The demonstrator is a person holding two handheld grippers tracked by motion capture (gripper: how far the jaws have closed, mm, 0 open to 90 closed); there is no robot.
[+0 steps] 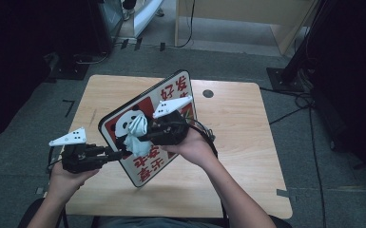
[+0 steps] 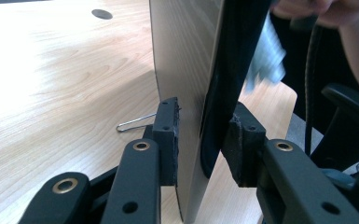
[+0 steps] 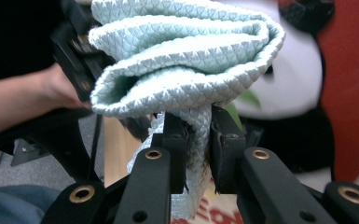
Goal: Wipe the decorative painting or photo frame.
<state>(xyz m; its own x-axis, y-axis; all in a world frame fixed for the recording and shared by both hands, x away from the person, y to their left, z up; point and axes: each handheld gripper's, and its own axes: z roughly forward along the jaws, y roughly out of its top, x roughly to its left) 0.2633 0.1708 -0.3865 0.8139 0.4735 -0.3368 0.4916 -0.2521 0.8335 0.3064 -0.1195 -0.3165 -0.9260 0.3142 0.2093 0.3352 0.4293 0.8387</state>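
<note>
The person holds a panda sign board (image 1: 168, 102) tilted up on edge above the wooden counter (image 1: 237, 137), its printed face turned toward them. The left hand-held gripper (image 1: 116, 153) is clamped on the board's lower left edge; in the left gripper view its jaws pinch the board (image 2: 182, 70) from both sides. The right hand-held gripper (image 1: 145, 137) is closed on a bunched pale blue cloth (image 1: 137, 135), pressed against the panda picture. In the right gripper view the folded cloth (image 3: 186, 65) bulges above the jaws. A small metal clip (image 2: 133, 123) lies on the counter behind the board.
</note>
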